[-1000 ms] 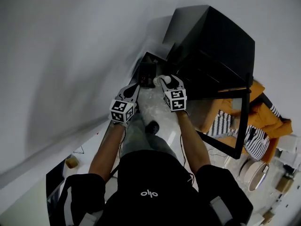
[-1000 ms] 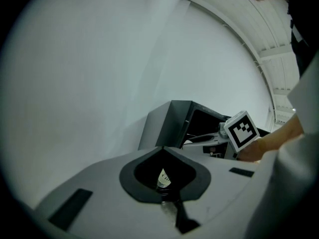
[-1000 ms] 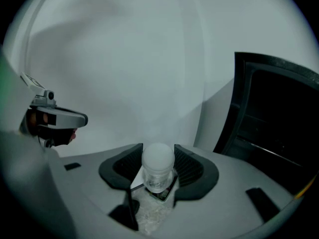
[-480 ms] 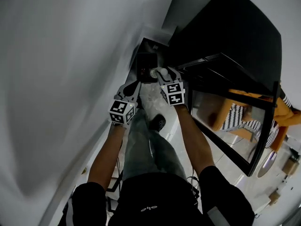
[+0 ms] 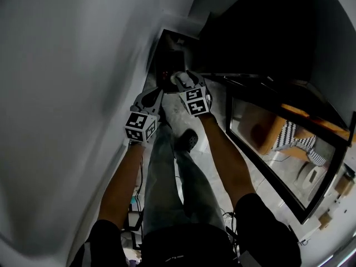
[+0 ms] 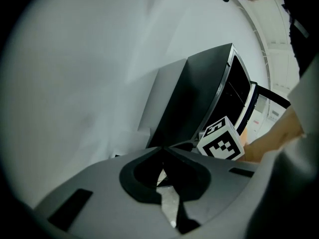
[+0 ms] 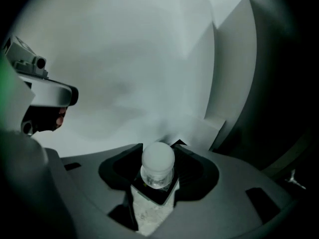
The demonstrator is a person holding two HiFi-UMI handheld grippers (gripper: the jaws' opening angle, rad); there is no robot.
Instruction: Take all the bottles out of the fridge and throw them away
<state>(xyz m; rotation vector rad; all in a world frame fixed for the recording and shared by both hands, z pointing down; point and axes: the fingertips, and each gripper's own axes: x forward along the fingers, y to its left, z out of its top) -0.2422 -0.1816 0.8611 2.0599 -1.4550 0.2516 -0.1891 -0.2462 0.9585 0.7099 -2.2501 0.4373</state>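
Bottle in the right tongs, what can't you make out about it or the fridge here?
- Bottle: right gripper view shows only cap and neck; the right tongs hide its body.
- Head view: the same tongs cover all but its pale top.
- Fridge: head view, interior too dark to tell if bottles remain.

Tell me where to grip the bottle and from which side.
Grip the bottle at its clear neck just below the white cap, pads on opposite sides, cap pointing out past the tips, as the right tool holds it now. The neck is round and narrow; the wider cap should stop it sliding back. Its body is hidden.
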